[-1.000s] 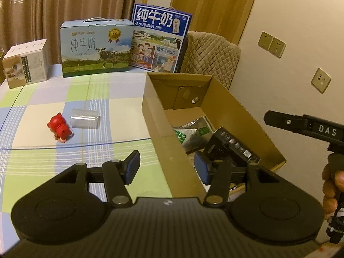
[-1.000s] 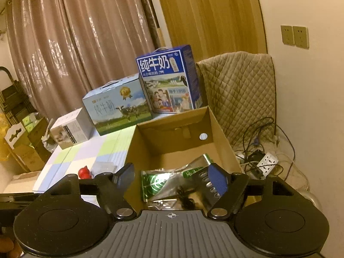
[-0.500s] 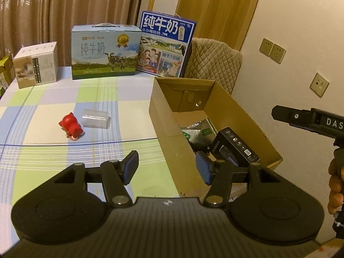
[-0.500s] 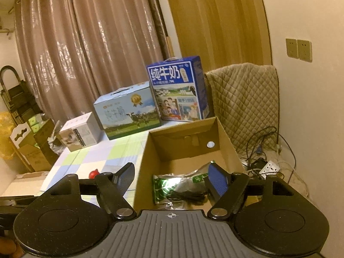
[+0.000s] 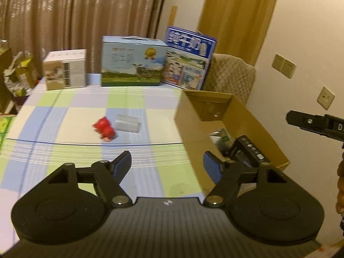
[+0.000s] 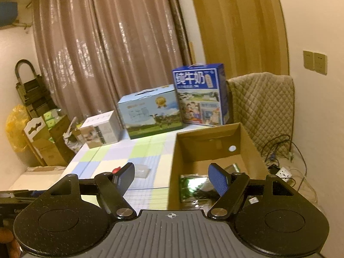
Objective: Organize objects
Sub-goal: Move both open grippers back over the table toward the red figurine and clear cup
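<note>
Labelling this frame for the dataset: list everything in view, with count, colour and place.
cardboard box: 1, brown, open, table's right edge
green foil packet: 1, inside box
black box: 1, inside box
red toy: 1, mid-table
clear plastic piece: 1, just right of toy
milk cartons: 2, light blue and dark blue, table's far edge
white box: 1, far left
table: 1, checked cloth
quilted chair: 1, beige, behind box
power strip: 1, white, floor
left gripper: open, empty
right gripper: open, empty

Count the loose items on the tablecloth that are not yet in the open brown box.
2: a red toy and a clear case touching it. More may be hidden.
</note>
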Demonstrator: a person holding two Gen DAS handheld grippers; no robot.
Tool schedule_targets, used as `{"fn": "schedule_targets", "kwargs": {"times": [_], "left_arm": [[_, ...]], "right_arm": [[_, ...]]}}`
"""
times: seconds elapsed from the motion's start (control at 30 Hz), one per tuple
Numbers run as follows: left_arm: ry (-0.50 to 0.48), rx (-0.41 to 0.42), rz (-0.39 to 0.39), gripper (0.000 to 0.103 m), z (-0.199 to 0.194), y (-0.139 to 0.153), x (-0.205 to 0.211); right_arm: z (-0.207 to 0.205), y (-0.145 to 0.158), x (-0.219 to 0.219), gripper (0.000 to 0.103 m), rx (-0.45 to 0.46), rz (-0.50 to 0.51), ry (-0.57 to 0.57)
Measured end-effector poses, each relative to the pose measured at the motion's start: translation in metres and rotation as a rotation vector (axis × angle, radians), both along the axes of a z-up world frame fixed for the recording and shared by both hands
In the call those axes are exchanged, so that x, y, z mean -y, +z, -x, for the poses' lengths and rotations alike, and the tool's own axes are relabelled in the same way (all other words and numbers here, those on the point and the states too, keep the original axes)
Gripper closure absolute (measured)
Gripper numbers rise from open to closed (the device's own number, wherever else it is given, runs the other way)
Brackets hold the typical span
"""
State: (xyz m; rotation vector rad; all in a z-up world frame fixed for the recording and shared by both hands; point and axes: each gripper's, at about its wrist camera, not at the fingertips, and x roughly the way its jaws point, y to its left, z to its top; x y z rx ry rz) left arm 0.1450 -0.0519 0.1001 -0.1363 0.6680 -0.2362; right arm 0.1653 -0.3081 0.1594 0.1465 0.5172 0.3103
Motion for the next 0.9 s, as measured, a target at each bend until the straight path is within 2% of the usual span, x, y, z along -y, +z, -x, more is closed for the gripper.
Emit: {"fn": "schedule_targets", "kwargs": {"times": [0.33,0.47,0.67,0.9], "left_arm": [[0.119,0.000,-0.022,0.017,0.017,0.000,-0.068],[0.155,0.000,-0.029,0.008,0.021,0.000,-0.087],[0.191,-0.003,-0.038,0.001,0.025,-0.003,-0.104],[0.217,-0.013,-0.046,0.001,0.022,-0.010,-0.115]], "right_arm": [[0.003,-0.003,-0.048,0.030,-0.004,0.017,0.075],[0.004,-0.005,-0.064,0.030,-0.005,0.025,0.102],[0.004,-0.012,-0.082,0.030,-0.017,0.037,0.132],[0.002,-0.022,-0.097,0.030,-0.028,0.049,0.151]]}}
